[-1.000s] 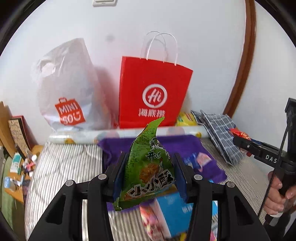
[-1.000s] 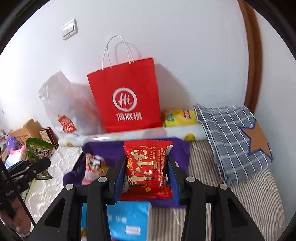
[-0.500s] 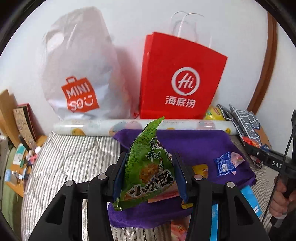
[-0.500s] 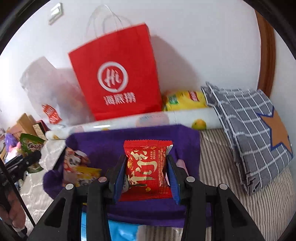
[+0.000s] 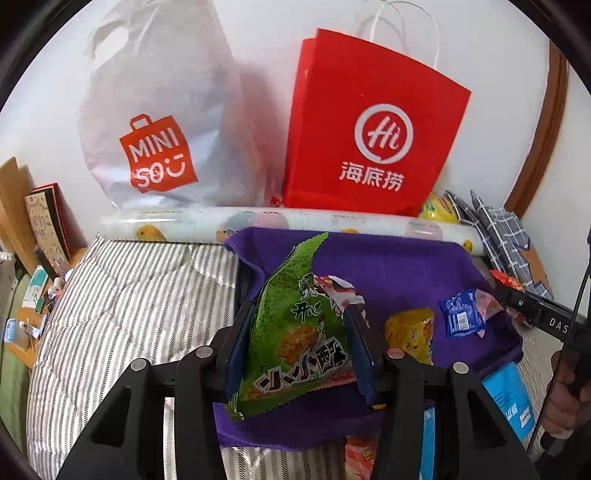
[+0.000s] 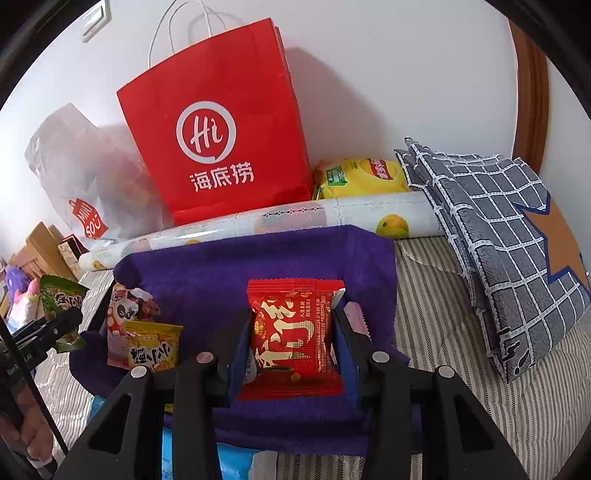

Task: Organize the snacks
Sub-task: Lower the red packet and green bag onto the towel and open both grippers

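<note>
A red paper bag (image 5: 373, 129) with white handles is standing against the white wall (image 6: 388, 74), beside a white Miniso plastic bag (image 5: 159, 122). A fruit-printed roll (image 6: 295, 218) is lying in front of both. A grey checked pillow (image 6: 498, 236) with an orange star is leaning on the striped bedding (image 5: 122, 302). A wall switch (image 6: 94, 20) is showing upper left.

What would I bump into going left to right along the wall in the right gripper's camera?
White Miniso bag → red paper bag → yellow chip bag → checked grey cushion.
</note>
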